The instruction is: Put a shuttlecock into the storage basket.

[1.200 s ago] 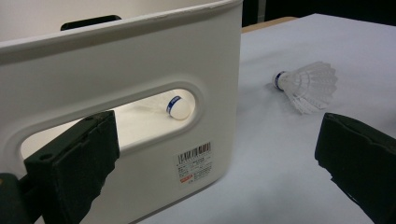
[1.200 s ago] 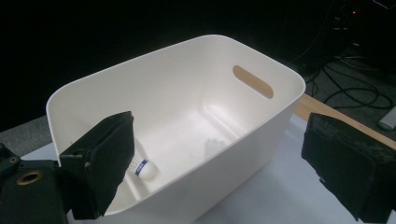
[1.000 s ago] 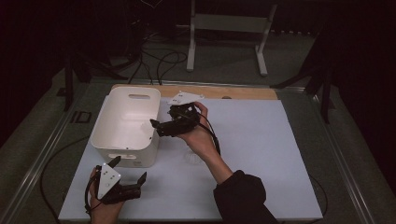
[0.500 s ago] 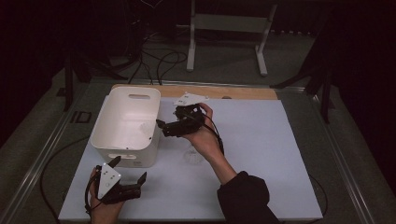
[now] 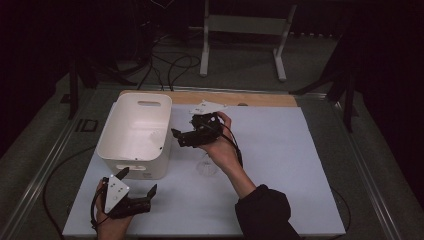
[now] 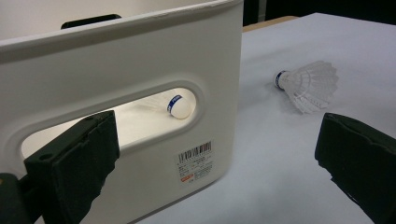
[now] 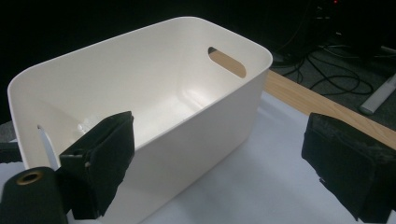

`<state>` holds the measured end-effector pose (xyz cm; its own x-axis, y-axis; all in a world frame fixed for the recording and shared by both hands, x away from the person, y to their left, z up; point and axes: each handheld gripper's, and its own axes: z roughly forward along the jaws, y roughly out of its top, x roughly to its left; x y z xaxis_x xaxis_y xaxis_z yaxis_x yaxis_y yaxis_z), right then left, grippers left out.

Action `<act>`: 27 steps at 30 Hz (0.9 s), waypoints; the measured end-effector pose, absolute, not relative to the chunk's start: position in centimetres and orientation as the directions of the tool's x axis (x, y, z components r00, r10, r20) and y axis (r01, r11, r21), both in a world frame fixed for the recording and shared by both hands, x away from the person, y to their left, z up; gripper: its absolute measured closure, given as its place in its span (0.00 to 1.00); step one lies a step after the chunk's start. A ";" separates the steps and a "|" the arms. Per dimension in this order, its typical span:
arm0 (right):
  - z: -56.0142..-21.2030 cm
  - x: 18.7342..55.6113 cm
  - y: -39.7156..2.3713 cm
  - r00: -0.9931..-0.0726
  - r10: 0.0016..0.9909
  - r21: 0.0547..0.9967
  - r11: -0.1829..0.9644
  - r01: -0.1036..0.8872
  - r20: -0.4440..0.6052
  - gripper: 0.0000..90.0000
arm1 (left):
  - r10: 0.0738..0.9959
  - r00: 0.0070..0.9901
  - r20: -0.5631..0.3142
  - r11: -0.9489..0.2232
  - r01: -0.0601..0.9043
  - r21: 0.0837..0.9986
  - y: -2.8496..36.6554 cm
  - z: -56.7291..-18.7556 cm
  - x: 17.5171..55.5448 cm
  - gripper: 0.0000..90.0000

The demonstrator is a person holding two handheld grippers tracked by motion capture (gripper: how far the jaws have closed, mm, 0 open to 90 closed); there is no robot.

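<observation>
Barcode label [image 6: 195,161] on bin [image 6: 140,70], its print too small to read

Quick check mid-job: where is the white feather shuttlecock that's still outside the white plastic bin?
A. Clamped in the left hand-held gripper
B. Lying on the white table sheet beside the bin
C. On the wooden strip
B: the white feather shuttlecock lies on its side on the white table sheet, apart from the white plastic bin.

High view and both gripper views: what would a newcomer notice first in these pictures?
First the white plastic bin at the left of the white table sheet, with one shuttlecock visible inside through its handle slot. Next, a second shuttlecock lies on the sheet just beside the bin. The right gripper hangs open at the bin's rim, and the left gripper rests open near the front edge.
</observation>
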<state>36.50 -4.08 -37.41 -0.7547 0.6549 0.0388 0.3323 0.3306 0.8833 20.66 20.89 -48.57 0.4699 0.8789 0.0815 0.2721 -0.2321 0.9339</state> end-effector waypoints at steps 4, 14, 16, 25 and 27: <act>-37.6 36.5 -4.4 -0.750 0.660 0.883 0.327 0.337 0.042 0.11 | 0.879 0.470 0.082 -0.232 0.272 0.934 20.9 -48.6 20.7 0.01; -38.1 36.7 -5.2 -0.741 0.670 0.878 0.331 0.346 0.039 0.11 | 0.879 0.469 0.083 -0.233 0.272 0.934 20.8 -48.6 20.7 0.01; -38.2 36.6 -5.3 -0.736 0.675 0.875 0.328 0.355 0.046 0.11 | 0.879 0.469 0.083 -0.233 0.272 0.933 20.8 -48.6 20.7 0.01; -38.3 36.5 -5.6 -0.735 0.677 0.873 0.331 0.359 0.045 0.11 | 0.879 0.470 0.083 -0.232 0.271 0.934 20.9 -48.6 20.7 0.01; -38.4 36.5 -5.5 -0.733 0.678 0.872 0.331 0.360 0.046 0.11 | 0.879 0.470 0.081 -0.231 0.270 0.935 20.9 -48.6 20.7 0.01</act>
<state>36.50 -5.55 -38.36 -0.7332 0.6784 0.0457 0.3604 0.3308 0.8722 20.66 20.88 -48.56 0.4702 0.8788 0.0812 0.2701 -0.2309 0.9347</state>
